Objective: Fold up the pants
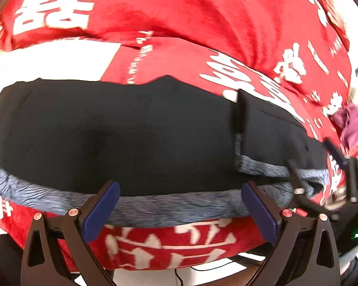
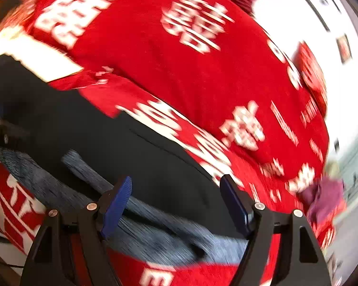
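Observation:
Black pants (image 1: pixel 131 131) with a grey heathered waistband (image 1: pixel 179 205) lie flat across a red blanket; they also show in the right wrist view (image 2: pixel 136 157). My left gripper (image 1: pixel 179 200) is open, its blue pads hovering over the waistband near the blanket's front edge. My right gripper (image 2: pixel 176 200) is open over the pants' right end and grey band (image 2: pixel 155 228); its black fingers (image 1: pixel 298 181) show at the right of the left wrist view. Neither holds cloth.
A red blanket with white characters (image 1: pixel 179 23) covers the surface and drops off at the front (image 1: pixel 169 245). A purple cloth (image 1: pixel 353 126) lies at the right edge, also in the right wrist view (image 2: pixel 324 197). A white patch (image 1: pixel 55 59) lies behind the pants.

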Motion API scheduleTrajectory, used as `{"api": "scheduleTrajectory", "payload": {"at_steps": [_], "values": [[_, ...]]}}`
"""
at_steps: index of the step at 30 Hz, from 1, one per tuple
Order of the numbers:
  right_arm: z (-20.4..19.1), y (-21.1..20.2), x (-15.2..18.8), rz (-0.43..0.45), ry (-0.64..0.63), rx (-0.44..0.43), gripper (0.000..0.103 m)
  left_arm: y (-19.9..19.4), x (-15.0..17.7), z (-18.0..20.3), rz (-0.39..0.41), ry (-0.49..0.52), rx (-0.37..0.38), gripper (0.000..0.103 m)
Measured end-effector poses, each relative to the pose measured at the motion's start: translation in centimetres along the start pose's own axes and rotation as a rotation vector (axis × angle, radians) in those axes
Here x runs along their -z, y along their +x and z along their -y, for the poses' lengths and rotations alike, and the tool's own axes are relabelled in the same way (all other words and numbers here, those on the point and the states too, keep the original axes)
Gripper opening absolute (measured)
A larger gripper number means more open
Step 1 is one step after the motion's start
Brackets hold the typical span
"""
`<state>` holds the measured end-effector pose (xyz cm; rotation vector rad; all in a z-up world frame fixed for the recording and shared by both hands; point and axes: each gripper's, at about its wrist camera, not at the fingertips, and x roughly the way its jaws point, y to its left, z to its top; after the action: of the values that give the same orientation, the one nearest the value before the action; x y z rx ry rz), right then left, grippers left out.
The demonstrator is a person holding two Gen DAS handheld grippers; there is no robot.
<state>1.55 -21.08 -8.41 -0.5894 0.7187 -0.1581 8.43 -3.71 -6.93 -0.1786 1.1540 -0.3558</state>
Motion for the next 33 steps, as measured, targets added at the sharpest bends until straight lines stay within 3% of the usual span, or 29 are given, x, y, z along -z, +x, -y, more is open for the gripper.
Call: {"api": "scheduleTrajectory", "payload": {"at_steps": [4, 6, 7, 8, 11, 15, 16, 18, 20, 21, 25, 27, 30, 33], "values": [[-4.1, 4.3, -1.1, -0.055, -0.106, -0.032, 0.079, -0.4, 0.2, -2.0, 0.004, -0.048, -0.019, 0.102], [-4.7, 5.5, -0.9, -0.049, -0.110, 0.005, 0.070, -0.4, 0.3, -2.4, 0.000, -0.057, -0.019, 0.102], [-4.4, 5.8, -1.0, -0.061, -0.091, -0.042, 0.017, -0.4, 0.3, -2.4, -0.004, -0.054, -0.018, 0.102], [-4.1, 6.6, -1.0, -0.121, -0.078, -0.071, 0.000, -0.4, 0.5, -2.0, -0.006, -0.050, -0.019, 0.102], [-0.7, 7.5, -0.6, -0.141, 0.060, -0.096, 0.000, -0.2, 0.4, -1.0, -0.012, -0.020, -0.012, 0.102], [7.1, 7.5, 0.8, -0.131, 0.285, -0.037, 0.000, 0.7, 0.2, 1.4, -0.025, 0.033, 0.009, 0.102], [8.6, 7.5, 1.0, -0.131, 0.317, -0.045, 0.001, 1.0, 0.2, 1.9, -0.032, 0.037, 0.020, 0.102], [9.7, 8.0, 1.2, -0.149, 0.329, -0.096, 0.013, 1.3, 0.3, 2.3, -0.042, 0.034, 0.034, 0.102], [9.0, 7.8, 1.3, -0.130, 0.298, -0.097, 0.085, 1.4, 0.5, 2.1, -0.049, 0.028, 0.028, 0.102], [7.9, 7.4, 1.4, -0.097, 0.268, -0.089, 0.091, 1.3, 0.6, 1.9, -0.050, 0.024, 0.025, 0.102], [2.5, 7.4, 1.1, -0.061, 0.071, -0.105, 0.090, 0.5, 0.8, 0.0, -0.042, -0.008, -0.004, 0.102], [-0.4, 7.9, 1.2, -0.063, -0.027, -0.061, 0.090, 0.1, 0.8, -1.3, -0.034, -0.041, -0.009, 0.102], [-2.6, 9.2, 1.1, -0.072, -0.103, -0.001, 0.083, 0.0, 0.8, -2.1, -0.033, -0.067, -0.006, 0.102], [-3.3, 10.1, 0.1, -0.066, -0.126, 0.028, 0.083, 0.5, 0.8, -1.7, -0.045, -0.063, -0.003, 0.102]]}}
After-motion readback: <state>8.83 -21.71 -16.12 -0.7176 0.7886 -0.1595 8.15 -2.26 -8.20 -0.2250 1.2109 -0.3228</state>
